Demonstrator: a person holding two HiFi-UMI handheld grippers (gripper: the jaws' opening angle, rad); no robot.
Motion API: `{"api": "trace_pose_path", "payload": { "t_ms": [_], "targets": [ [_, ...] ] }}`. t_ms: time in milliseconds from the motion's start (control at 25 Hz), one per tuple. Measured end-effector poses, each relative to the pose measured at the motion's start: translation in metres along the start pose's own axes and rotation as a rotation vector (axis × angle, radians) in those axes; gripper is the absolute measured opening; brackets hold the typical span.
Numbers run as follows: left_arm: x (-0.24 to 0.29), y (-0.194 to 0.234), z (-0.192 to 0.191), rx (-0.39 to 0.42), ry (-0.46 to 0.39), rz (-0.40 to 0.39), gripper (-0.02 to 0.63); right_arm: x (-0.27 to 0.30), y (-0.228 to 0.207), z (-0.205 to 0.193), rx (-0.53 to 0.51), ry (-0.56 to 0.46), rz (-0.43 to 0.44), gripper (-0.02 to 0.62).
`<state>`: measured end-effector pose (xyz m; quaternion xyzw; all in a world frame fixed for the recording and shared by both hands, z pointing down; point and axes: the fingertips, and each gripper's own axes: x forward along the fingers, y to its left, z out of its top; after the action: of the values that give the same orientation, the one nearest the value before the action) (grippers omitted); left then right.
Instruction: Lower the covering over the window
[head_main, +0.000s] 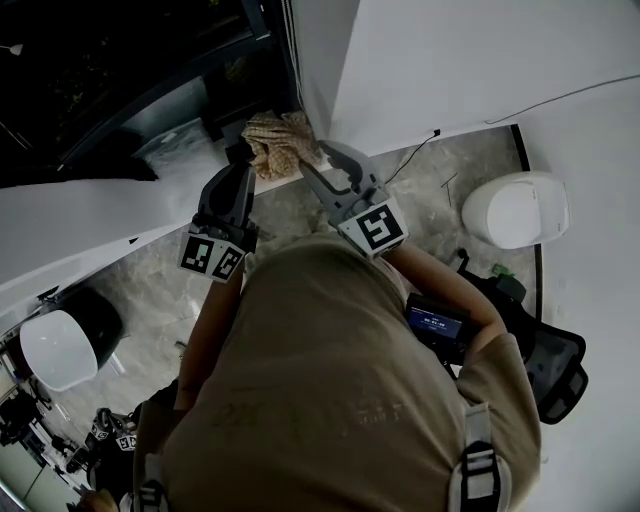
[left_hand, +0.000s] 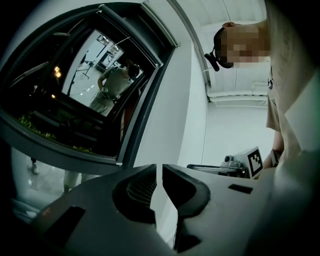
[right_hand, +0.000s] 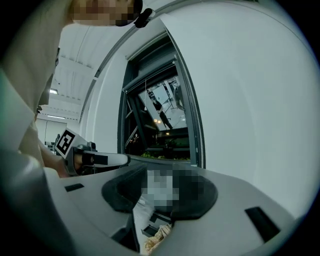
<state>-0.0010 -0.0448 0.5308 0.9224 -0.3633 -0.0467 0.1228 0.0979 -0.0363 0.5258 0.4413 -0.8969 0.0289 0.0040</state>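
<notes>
Head view looks down on the person, both arms stretched toward the corner where the dark window (head_main: 120, 70) meets the white wall (head_main: 450, 60). The left gripper (head_main: 240, 155) and the right gripper (head_main: 320, 160) point side by side at that corner, near each other but apart. A tan woven cloth (head_main: 278, 145) lies bunched on the white ledge (head_main: 165, 192) at the foot of the window, just beyond and between the two tips.

In the left gripper view the fingers (left_hand: 137, 192) are drawn almost together. Only a narrow slit is left between them, with white wall showing through it, and I can make out nothing held there. In the right gripper view the fingers (right_hand: 197, 192) stand wide apart and grip nothing. A mosaic patch hides part of the gap, and below it the ledge and a corner of the cloth show.

Both gripper views show the window's glass bare from top to ledge, dark and mirroring the room. A grey band (right_hand: 150, 59) runs across the top of the frame. Whether the covering sits rolled up in it I cannot tell.

On the grey marbled floor (head_main: 440, 185) a white chair (head_main: 515, 208) stands to the person's right and another white chair (head_main: 55, 345) to the left, both well apart from the window
</notes>
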Motion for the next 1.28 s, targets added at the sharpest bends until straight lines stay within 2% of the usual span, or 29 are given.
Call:
{"api": "trace_pose_path", "payload": {
  "t_ms": [280, 560, 760, 1000, 1280],
  "targets": [
    [-0.012, -0.004, -0.030, -0.004, 0.074, 0.013, 0.029, -0.008, 0.008, -0.023, 0.054, 0.039, 0.001, 0.144],
    [-0.035, -0.009, -0.042, -0.030, 0.082, 0.102, 0.029, -0.025, 0.009, -0.023, 0.097, 0.031, 0.000, 0.143],
    [-0.065, -0.018, -0.040, -0.021, 0.064, 0.119, 0.029, -0.033, 0.021, -0.017, 0.087, 0.018, -0.030, 0.144],
    [-0.118, -0.015, -0.023, -0.013, 0.041, 0.113, 0.028, -0.034, 0.061, -0.001, 0.043, 0.005, -0.054, 0.143],
    [-0.196, -0.010, -0.006, -0.006, 0.027, 0.109, 0.028, -0.021, 0.141, 0.006, 0.005, 0.019, -0.028, 0.144]
  ]
}}
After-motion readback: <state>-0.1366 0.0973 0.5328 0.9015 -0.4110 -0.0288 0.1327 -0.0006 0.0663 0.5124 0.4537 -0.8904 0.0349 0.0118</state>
